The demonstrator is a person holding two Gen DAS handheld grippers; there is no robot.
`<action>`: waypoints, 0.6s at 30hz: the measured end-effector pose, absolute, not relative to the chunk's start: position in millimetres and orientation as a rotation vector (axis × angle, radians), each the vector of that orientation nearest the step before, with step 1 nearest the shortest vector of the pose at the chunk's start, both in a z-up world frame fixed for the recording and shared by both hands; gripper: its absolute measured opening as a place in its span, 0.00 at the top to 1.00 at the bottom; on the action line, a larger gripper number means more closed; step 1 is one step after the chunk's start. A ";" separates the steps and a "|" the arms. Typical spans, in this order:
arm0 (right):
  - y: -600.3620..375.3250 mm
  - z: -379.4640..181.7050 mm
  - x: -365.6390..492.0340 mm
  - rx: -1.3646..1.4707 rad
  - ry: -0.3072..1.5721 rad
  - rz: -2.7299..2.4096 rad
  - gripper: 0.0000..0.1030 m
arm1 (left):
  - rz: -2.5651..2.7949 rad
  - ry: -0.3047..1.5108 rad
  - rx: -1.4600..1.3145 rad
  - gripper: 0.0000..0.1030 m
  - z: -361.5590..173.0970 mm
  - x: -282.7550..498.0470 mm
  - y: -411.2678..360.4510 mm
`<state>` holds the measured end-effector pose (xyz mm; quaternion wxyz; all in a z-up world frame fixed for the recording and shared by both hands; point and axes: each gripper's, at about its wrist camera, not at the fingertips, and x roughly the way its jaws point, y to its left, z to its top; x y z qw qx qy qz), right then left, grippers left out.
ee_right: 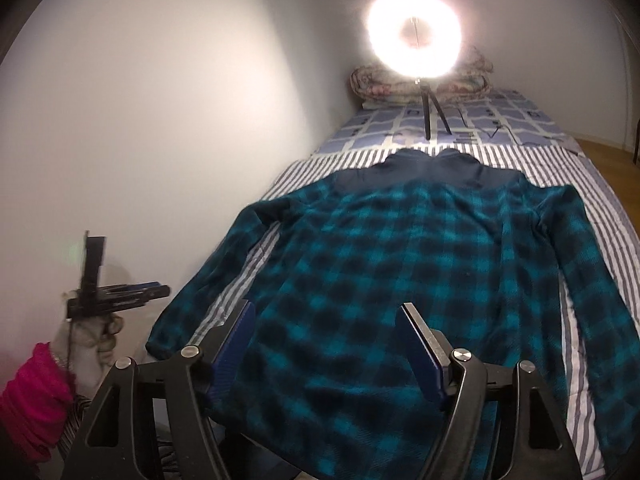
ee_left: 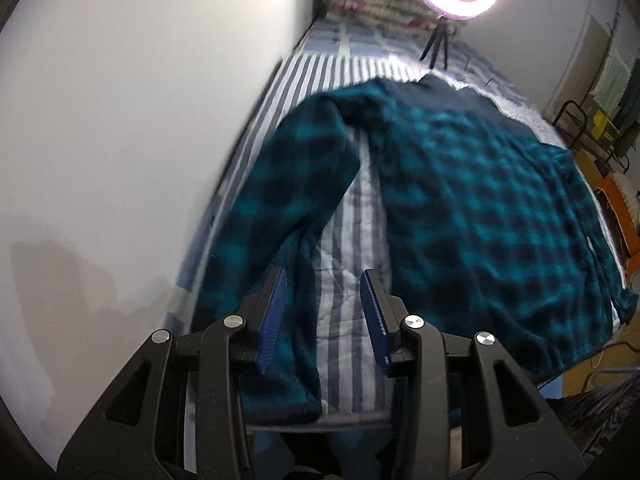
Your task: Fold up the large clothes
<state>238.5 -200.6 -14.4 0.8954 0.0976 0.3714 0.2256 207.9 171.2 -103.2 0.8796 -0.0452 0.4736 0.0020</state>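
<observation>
Two grippers, and both stand with their blue pads spread and nothing between them. The left gripper (ee_left: 324, 312) hangs over the near end of the bed, its jaws wide apart, with the cuff end of one sleeve (ee_left: 280, 216) just under its left pad and a strip of striped quilt (ee_left: 348, 280) showing in the gap. The right gripper (ee_right: 328, 348) is likewise open, poised above the bottom hem of the shirt (ee_right: 400, 264), not touching the cloth as far as I can tell.

The shirt is a large teal and black checked fleece with a dark yoke and collar (ee_right: 424, 168). It lies flat on the quilt, collar away from the person, hem toward them, both sleeves laid out down its sides. In the right wrist view the left gripper (ee_right: 120, 292) appears off to the side near the wall, held in a gloved hand (ee_right: 88, 340) with a pink cuff (its jaws are too blurred there to judge).

Beyond the shirt stands a ring lamp (ee_right: 416, 40) on a small tripod, and a rolled floral blanket (ee_right: 376, 84) lies at the far end.

As for progress: the garment looks spread and smoothed, yet no fold is in it. I judge the folding proper has not begun; sleeves, sides and the final halving all remain to do
</observation>
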 end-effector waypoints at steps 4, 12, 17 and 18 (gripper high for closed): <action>-195.8 -25.9 244.9 0.194 0.813 0.457 0.26 | -0.008 1.055 -0.115 0.62 -140.1 230.2 171.2; -192.0 -33.0 250.1 0.186 0.847 0.459 0.26 | 0.081 1.149 0.029 0.41 -190.6 257.4 165.4; -190.9 -35.3 251.5 0.181 0.856 0.459 0.26 | 0.098 1.168 0.039 0.76 -204.6 261.4 174.9; -190.9 -35.7 251.7 0.181 0.858 0.457 0.26 | 0.081 1.165 0.031 0.88 -205.0 261.6 175.7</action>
